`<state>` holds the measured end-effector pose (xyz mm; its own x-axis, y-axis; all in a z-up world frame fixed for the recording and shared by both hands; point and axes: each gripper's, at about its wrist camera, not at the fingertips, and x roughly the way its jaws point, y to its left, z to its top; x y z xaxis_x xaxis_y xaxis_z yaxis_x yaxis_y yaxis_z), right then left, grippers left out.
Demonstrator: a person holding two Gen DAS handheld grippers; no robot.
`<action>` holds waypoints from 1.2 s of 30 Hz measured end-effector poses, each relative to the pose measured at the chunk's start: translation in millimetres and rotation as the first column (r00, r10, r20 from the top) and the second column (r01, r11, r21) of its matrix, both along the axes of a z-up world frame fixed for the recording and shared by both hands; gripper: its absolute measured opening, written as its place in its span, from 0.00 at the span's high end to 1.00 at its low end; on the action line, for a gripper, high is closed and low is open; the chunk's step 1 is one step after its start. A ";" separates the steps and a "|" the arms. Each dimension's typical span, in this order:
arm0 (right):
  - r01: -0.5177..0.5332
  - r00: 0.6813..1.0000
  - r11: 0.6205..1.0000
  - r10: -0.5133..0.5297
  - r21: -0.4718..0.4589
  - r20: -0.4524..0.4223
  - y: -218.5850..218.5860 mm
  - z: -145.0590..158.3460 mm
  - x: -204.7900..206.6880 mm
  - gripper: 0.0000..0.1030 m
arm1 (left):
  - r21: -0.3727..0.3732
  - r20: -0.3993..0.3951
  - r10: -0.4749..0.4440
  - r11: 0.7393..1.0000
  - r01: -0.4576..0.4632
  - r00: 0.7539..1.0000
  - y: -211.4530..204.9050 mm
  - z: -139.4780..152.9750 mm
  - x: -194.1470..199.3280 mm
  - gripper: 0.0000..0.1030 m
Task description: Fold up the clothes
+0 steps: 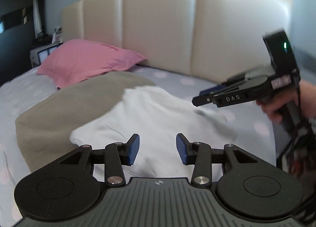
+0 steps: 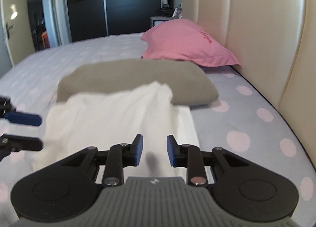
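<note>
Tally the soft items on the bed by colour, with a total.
White garment: 1
Grey-beige folded item: 1
Pink pillow: 1
Total: 3

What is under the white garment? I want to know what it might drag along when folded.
The white garment lies partly over the folded grey blanket at its far end, the rest on the dotted sheet. Anything else beneath is covered.
</note>
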<state>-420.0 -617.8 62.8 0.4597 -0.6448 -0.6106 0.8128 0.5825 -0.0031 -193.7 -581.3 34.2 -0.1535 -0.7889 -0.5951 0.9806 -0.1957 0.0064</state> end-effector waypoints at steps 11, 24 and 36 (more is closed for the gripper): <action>0.044 0.997 0.998 -0.041 0.054 -0.066 -2.4 -46.9 -7.5 0.72 | 0.155 0.040 0.025 0.987 -0.031 0.999 -0.3 -59.2 22.1 0.71; 0.152 0.985 0.985 -0.144 0.076 -0.093 5.8 -19.5 3.5 0.55 | 0.106 0.029 0.081 0.991 -0.084 0.996 25.0 -29.9 22.9 0.59; 0.264 0.960 0.962 -0.255 0.065 -0.119 60.5 78.2 42.9 0.15 | 0.006 -0.014 0.155 0.988 -0.155 0.988 73.0 44.9 15.6 0.44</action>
<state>-377.0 -557.4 141.1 0.2112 -0.6805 -0.7016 0.9334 0.3535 -0.0619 -178.1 -508.3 79.1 -0.0388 -0.8006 -0.5979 0.9991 -0.0418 -0.0089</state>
